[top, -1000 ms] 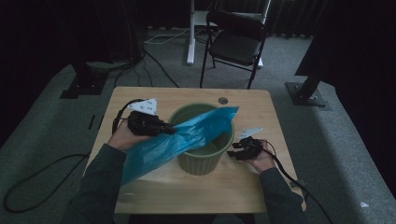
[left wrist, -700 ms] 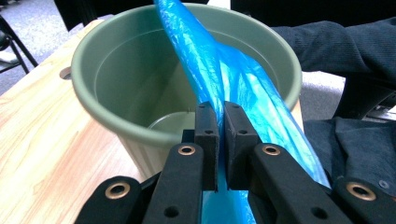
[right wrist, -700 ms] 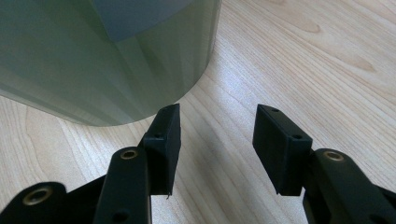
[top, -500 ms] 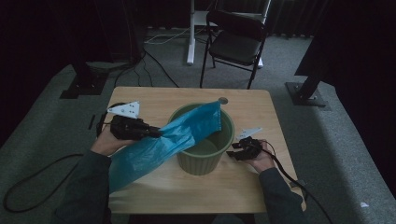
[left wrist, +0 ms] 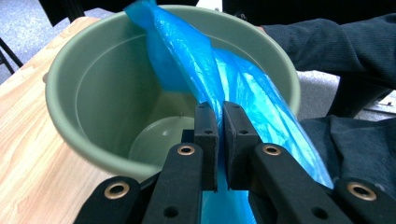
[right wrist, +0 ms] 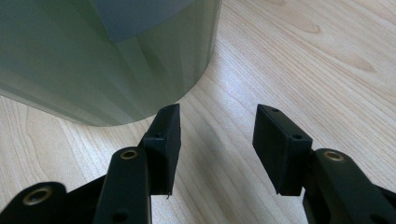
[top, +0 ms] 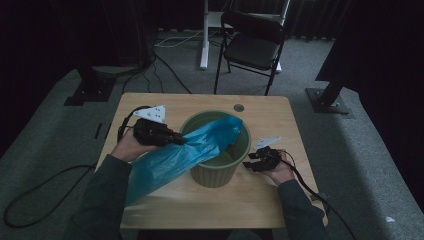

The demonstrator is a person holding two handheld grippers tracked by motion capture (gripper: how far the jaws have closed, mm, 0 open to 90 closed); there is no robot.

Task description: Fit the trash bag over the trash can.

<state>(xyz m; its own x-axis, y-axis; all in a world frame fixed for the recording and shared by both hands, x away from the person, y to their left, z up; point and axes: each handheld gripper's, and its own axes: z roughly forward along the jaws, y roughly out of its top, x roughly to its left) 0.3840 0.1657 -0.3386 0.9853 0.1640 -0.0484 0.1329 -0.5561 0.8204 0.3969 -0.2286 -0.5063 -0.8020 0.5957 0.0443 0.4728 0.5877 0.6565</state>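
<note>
A green round bin (top: 216, 169) stands in the middle of the wooden table (top: 280, 195). A blue plastic bag (top: 180, 155) lies across its rim, one end inside the bin, the other trailing over the table's front left. My left gripper (top: 176, 141) is at the bin's left rim, shut on the bag (left wrist: 233, 84) with the film pinched between its pads. The bin's inside (left wrist: 116, 102) holds nothing but the bag's end. My right gripper (top: 248, 164) rests low at the bin's right side, open, nothing between its fingers (right wrist: 163, 135). The bin's wall (right wrist: 107, 60) stands just ahead of it.
A black folding chair (top: 250, 47) stands on the carpet beyond the table. Cables trail over the floor at the left and from both grippers. A round hole (top: 239, 107) sits near the table's far edge. Black stand bases flank the table.
The left gripper swung out to the left with the bag, then came back right to the bin's rim. The bag's end shifted over the bin. The right gripper stayed put.
</note>
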